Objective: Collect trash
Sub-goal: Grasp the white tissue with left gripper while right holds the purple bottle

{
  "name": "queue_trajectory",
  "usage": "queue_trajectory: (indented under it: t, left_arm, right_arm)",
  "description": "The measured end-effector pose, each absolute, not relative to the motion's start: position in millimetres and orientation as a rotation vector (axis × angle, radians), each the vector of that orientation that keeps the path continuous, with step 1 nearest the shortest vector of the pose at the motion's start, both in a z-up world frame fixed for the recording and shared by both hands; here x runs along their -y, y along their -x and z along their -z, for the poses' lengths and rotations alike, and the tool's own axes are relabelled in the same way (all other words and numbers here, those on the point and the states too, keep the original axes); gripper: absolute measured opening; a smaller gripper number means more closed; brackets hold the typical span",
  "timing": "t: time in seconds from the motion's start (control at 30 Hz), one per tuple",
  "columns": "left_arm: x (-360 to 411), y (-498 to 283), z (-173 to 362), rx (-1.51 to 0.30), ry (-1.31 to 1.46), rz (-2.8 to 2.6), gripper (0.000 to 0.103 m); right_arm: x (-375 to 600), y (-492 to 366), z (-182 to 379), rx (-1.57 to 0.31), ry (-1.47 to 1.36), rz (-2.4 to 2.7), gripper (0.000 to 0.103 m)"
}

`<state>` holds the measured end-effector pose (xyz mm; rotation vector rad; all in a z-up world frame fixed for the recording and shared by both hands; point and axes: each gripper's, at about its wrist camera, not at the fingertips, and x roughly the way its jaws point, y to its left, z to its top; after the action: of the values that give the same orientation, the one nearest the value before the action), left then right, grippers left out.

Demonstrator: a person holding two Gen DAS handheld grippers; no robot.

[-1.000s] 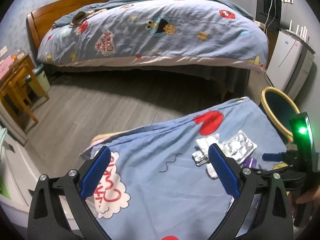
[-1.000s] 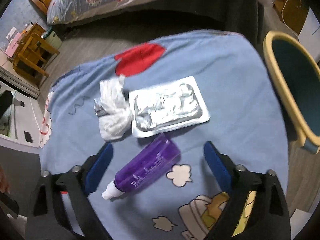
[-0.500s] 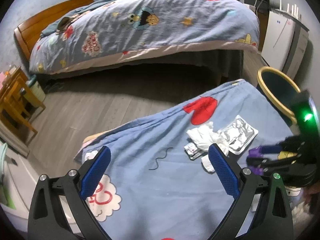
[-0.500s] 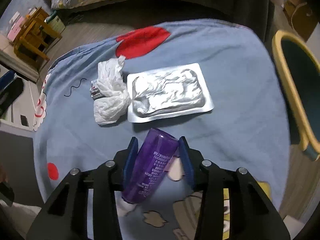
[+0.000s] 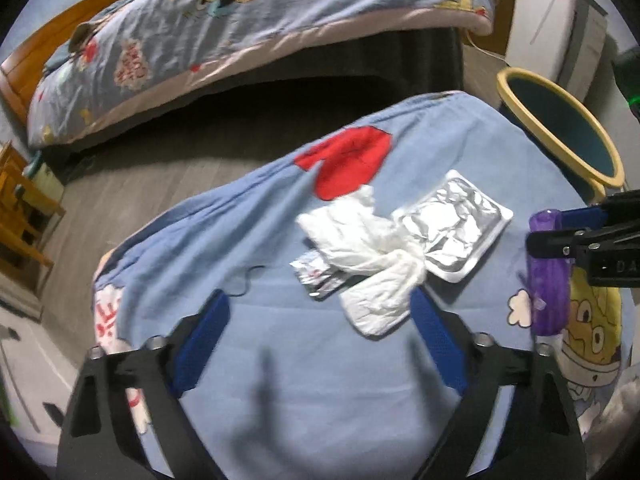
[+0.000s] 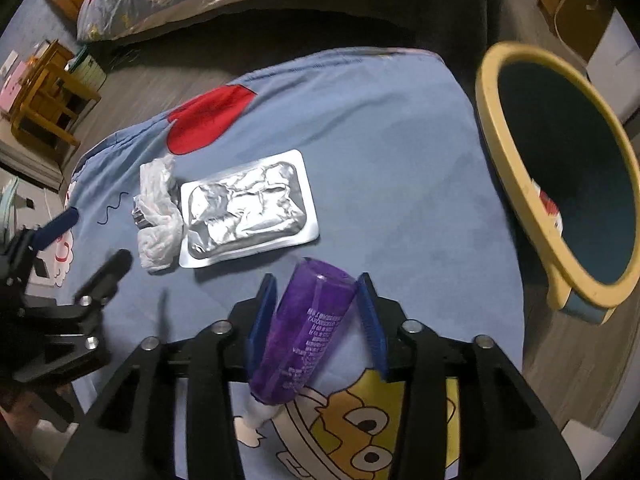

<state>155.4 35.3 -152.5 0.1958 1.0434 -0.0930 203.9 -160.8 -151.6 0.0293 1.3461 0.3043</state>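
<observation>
A crumpled white tissue [image 5: 360,240] lies on the blue cartoon cloth [image 5: 280,360], partly over a small foil wrapper [image 5: 316,280] and beside a silver foil tray [image 5: 452,232]. My left gripper [image 5: 318,300] is open and low over the cloth, its jaws closing, with the tissue's near end just inside the right finger. My right gripper [image 6: 316,280] is shut on a purple bottle [image 6: 312,328], which hangs tilted with its white cap toward me; its jaws are easing open slightly. The right wrist view also shows the tissue [image 6: 156,216], the tray [image 6: 244,208] and the left gripper [image 6: 96,236].
A yellow-rimmed teal bin [image 6: 492,128] stands right of the cloth, with a red and white item [image 6: 550,204] inside. A bed [image 5: 240,20] with a cartoon quilt is beyond, a wooden stool [image 5: 20,208] is at left, and grey floor lies between.
The right gripper closed on the purple bottle and carried it right, toward the bin. The left gripper came down and forward to the tissue, and its jaws narrowed a little.
</observation>
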Motion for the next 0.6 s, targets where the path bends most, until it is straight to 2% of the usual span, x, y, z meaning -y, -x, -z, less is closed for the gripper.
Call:
queue_trajectory:
  t: [0.3, 0.4, 0.43, 0.53, 0.6]
  left_arm:
    - [-19.9, -159.3, 163.3, -1.088, -0.188, 0.176, 0.044]
    - [-15.2, -158.7, 169.3, -1.112, -0.205, 0.204, 0.027]
    - [-13.7, -157.5, 170.2, -1.119, -0.204, 0.214, 0.017]
    - [-12.9, -153.4, 168.7, -1.137, -0.199, 0.241, 0.008]
    - [-18.9, -149.8, 165.9, -1.152, -0.168, 0.240, 0.008]
  right_arm:
    - [183.0, -210.1, 154.4, -1.380, -0.181, -0.296, 0.051]
    - [182.9, -210.0, 153.7, -1.381, -0.175, -0.303, 0.051]
    - [180.2, -209.3, 153.2, -1.381, -0.172, -0.305, 0.051]
    - [173.5, -209.0, 153.9, -1.392, -0.164, -0.313, 0.051]
    - [171.5, -207.2, 154.9, -1.401, -0.162, -0.315, 0.051]
